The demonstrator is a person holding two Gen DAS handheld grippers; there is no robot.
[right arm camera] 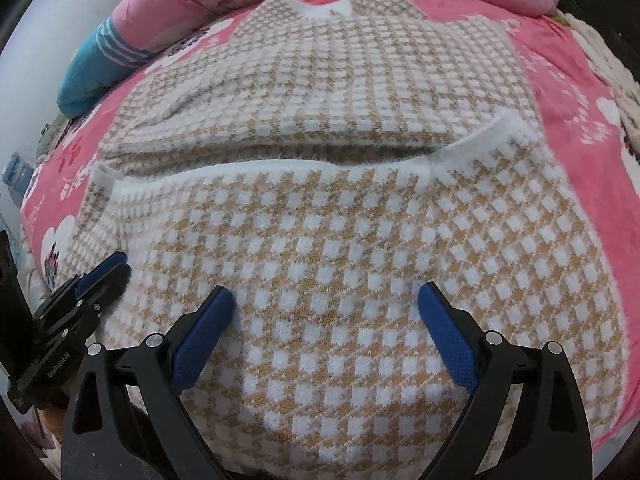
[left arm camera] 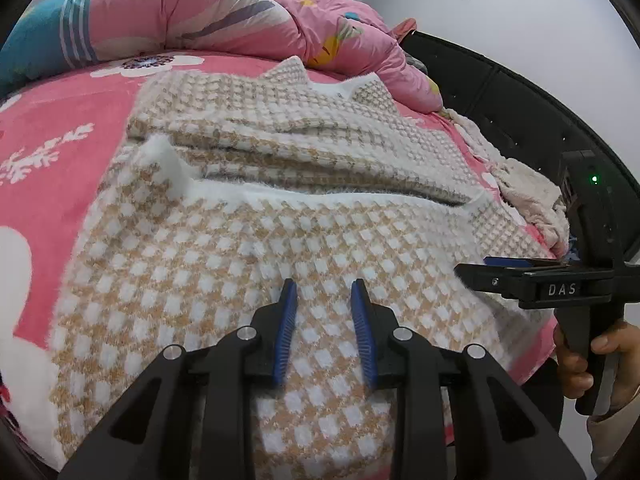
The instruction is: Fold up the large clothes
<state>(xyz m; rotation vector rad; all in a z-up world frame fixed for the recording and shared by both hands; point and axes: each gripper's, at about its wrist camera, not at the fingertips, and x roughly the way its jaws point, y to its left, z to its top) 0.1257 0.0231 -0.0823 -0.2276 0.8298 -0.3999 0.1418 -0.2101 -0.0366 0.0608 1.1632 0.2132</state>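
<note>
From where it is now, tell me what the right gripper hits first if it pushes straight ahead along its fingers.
The right gripper, jaws open and empty, would most likely meet the checked sweater first: its folded-up lower panel lies directly ahead, ending at the white hem. Whether the fingers already touch the knit is unclear.

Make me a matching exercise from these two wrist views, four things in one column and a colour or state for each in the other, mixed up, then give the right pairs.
Things:
1. sweater
2. left gripper
3. right gripper
4. pillow

States:
A. jaws wide apart over the knit
B. blue with white stripes
C. tan and white checks, hem folded up over the body
D. jaws narrowly apart, holding nothing

Pairs: 1-C, 2-D, 3-A, 4-B
</note>
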